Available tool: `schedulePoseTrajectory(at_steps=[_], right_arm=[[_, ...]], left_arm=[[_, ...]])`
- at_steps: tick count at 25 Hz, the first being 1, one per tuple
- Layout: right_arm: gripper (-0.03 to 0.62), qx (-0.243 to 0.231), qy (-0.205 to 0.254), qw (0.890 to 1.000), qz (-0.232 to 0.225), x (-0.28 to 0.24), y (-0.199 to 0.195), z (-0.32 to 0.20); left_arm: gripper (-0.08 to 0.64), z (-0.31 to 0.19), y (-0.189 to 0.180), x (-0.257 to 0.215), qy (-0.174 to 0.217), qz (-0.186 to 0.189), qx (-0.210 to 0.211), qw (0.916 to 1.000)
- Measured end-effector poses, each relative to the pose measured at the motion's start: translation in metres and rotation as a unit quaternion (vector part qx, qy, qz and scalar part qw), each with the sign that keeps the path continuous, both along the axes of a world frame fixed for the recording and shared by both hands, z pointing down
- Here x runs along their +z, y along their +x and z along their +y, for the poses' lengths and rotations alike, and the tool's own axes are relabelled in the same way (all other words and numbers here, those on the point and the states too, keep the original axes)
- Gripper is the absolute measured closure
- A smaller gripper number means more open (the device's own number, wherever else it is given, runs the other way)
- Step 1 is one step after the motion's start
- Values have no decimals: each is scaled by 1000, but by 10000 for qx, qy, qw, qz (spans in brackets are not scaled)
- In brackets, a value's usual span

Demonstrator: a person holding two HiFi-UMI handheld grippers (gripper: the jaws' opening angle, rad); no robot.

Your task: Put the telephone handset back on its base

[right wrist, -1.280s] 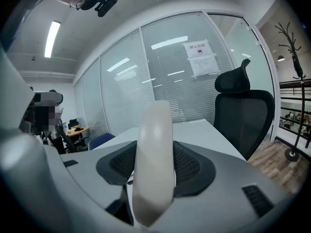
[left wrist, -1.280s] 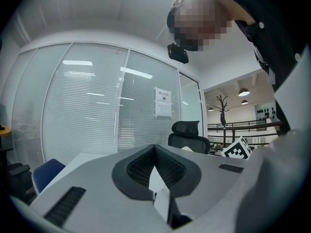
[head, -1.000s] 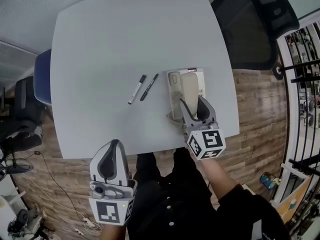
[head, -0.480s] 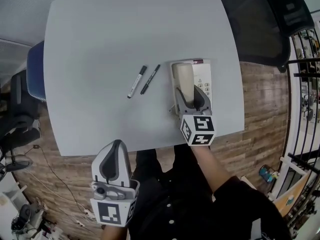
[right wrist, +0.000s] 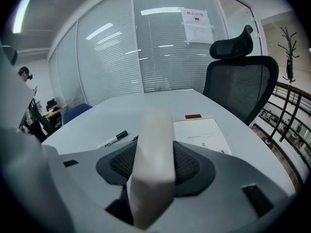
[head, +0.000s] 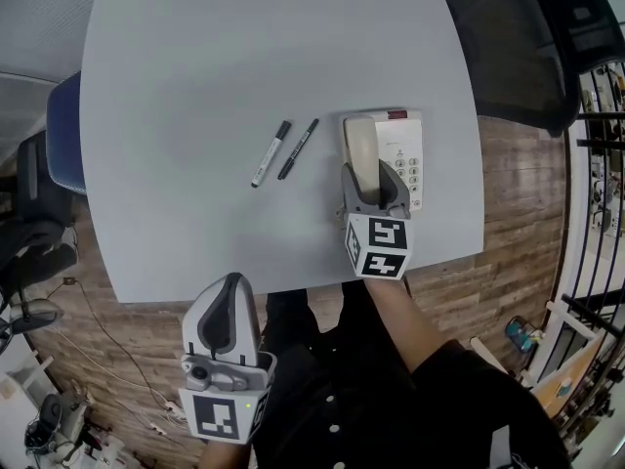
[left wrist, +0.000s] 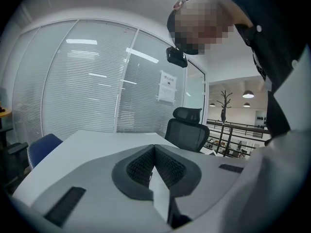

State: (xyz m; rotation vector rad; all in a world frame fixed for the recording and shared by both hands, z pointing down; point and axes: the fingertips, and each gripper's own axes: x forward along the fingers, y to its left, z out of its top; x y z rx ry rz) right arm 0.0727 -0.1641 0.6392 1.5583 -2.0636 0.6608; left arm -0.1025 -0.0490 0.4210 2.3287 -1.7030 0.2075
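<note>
**Right hand.** The right gripper [head: 375, 176] reaches out over the near right part of the grey table [head: 195, 66]. It is tipped downward, its marker cube toward the person, whose dark-sleeved forearm [head: 415, 335] runs back from it. Its jaws stand fairly wide and clamp the near end of the telephone handset [head: 362, 148], one pad on each long side.

**Left hand.** The left gripper [head: 229, 283] is held off the table's near edge, above the wooden floor [head: 117, 350] and well apart from the telephone. It points roughly level. Its jaws meet at the tips with nothing between them.

**Surroundings.** Two marker pens lie side by side to the left of the telephone, a white-bodied one [head: 270, 153] and a black one [head: 298, 149]. Both are slanted and clear of the right gripper. A black mesh office chair [head: 527, 37] stands beyond the table's far right corner, and a blue chair [head: 63, 135] at its left edge. Nothing lies between the gripper and the telephone.

**Handset.** It sits along the left side of the base [head: 415, 130], leaving the keypad [head: 412, 174] uncovered to its right. Its long axis runs parallel to the base's long side, straight away from the person, with the free end toward the far edge. Whether it is fully seated in the cradle cannot be told.
</note>
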Motion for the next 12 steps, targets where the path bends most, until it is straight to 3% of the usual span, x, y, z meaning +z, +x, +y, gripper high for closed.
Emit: schedulePoseTrajectory(at_steps=[12], right_arm=[[359,97,46,9999,118,10,1,-2]], left_arm=[[548,1,-3,8,-135,55,20,9999]])
